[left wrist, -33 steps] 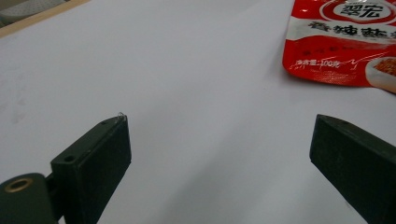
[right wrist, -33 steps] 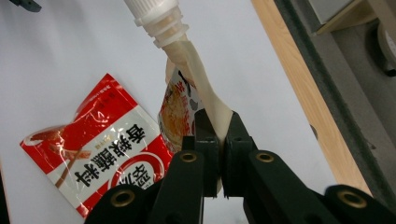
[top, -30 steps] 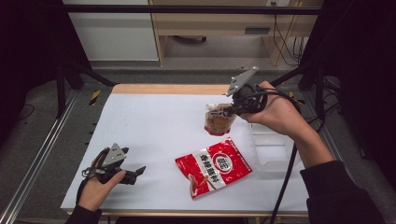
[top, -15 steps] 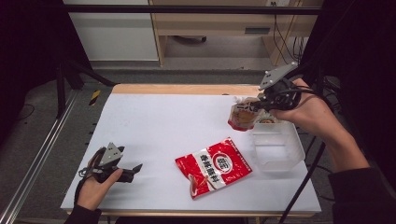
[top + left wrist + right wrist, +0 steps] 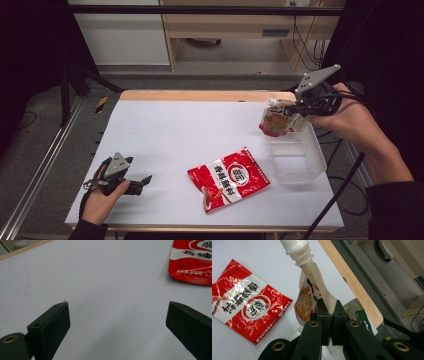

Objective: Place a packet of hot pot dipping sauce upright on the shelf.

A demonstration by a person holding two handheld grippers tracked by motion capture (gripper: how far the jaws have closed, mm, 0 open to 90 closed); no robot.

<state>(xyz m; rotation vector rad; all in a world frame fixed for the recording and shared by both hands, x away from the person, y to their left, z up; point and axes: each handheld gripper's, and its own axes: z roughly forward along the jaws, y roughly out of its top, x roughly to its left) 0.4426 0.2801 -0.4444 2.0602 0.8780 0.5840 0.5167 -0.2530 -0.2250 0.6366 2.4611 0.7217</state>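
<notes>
Spouted pouch, beige with orange print and a white screw cap, hangs in the air at the far right of the white table, held up by the right gripper. In the right gripper view the two black jaws are pressed together on the pouch's pale side seam just below the spout, with the cap pointing away toward the top of that view. From the high view the pouch sits above the far rim of a clear plastic box that stands near the right edge of the table; its lower end looks close to that rim, though whether it touches cannot be told. The person's right hand wraps the gripper body, and the grey three-cornered plate rises above it. A red and white packet with printed characters lies flat near the middle front of the table, just left of the box and apart from it; the same packet shows below the pouch in the right gripper view. The left gripper rests low at the front left corner of the table in the person's left hand. Its jaws stand wide apart with nothing between them, and the left gripper view looks over bare table toward a corner of the red packet.
</notes>
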